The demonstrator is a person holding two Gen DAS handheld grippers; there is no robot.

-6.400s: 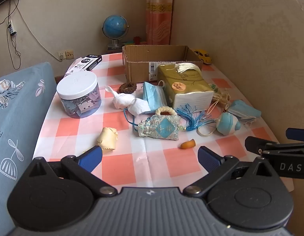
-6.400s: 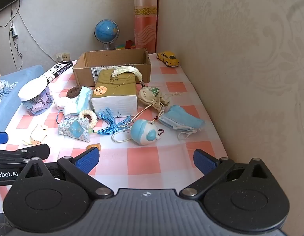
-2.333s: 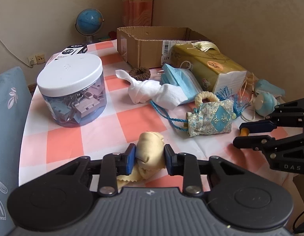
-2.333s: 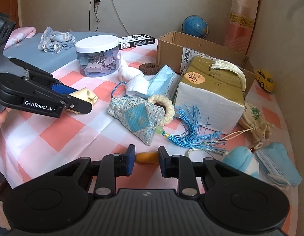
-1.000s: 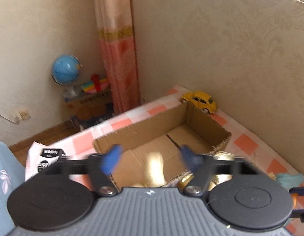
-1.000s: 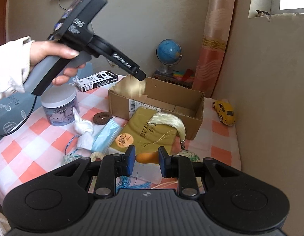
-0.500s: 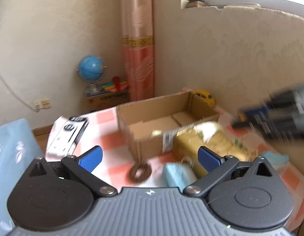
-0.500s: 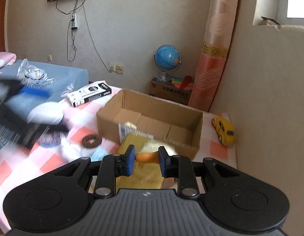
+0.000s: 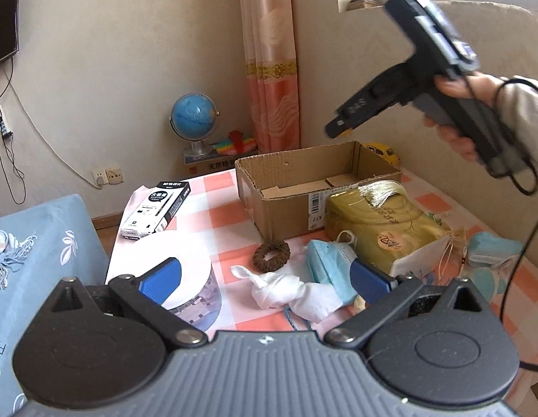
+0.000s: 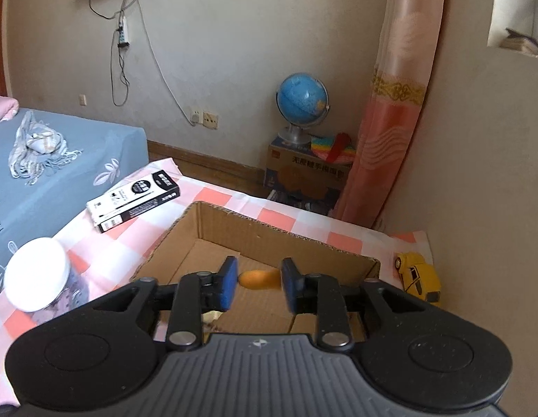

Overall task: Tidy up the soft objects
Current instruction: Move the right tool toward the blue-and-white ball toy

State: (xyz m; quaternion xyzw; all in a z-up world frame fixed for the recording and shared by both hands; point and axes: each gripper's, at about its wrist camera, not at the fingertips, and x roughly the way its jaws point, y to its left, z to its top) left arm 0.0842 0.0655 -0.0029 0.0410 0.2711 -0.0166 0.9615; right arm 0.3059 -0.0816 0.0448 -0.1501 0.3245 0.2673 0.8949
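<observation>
The cardboard box [image 10: 255,232] lies right below my right gripper [image 10: 258,279]. Its jaws are opening, and a small orange soft piece [image 10: 258,279] hangs between the blue pads without being squeezed. A pale cream scrap [image 10: 211,316] shows on the box floor. My left gripper [image 9: 265,278] is wide open and holds nothing, low over a knotted white cloth [image 9: 286,292], blue face masks [image 9: 324,264] and a brown hair tie [image 9: 271,255]. In the left wrist view a hand holds the right gripper [image 9: 338,128] above the box [image 9: 282,208].
An olive tissue pack [image 9: 383,229] with a tassel lies against the box's front. A white-lidded jar [image 9: 185,260] and a black-and-white carton [image 9: 157,208] are at the left, a yellow toy car [image 10: 418,276] behind the box. A blue bed [image 10: 60,160] borders the table's left.
My left gripper dropped the cream piece into the box and pulled back over the table. My right gripper carried the orange piece over the box and its jaws have parted.
</observation>
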